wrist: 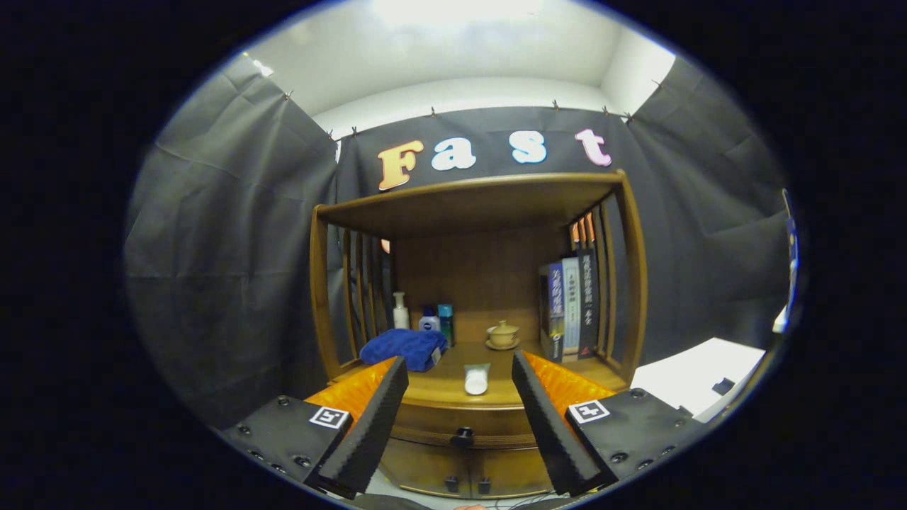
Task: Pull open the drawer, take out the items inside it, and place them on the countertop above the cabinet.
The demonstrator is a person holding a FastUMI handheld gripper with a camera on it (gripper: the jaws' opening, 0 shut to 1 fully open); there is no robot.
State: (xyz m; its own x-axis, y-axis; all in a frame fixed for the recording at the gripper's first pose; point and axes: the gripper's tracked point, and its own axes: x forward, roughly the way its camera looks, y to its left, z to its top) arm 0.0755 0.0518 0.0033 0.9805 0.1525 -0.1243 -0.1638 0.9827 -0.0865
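Note:
The wooden cabinet (pixel 478 212) stands ahead of me, its drawer (pixel 432 425) looking closed, with a dark knob (pixel 463 436) at the middle of its front. My gripper (pixel 460 418) is open, and the knob sits between the two ribbed black fingers (pixel 372 432), a little beyond them. On the countertop (pixel 443 389) above the drawer lie a folded blue towel (pixel 402 348) at the left and a white tube (pixel 476 379) near the front edge. The drawer's contents are hidden.
At the back of the countertop stand a white bottle (pixel 400 312), a small blue-and-white jar (pixel 429 322) and a teal container (pixel 446 322). A lidded tea cup on a saucer (pixel 502 334) sits beside several upright books (pixel 570 304). Two lower doors (pixel 464 478) have dark knobs. A white surface (pixel 698 379) lies to the right.

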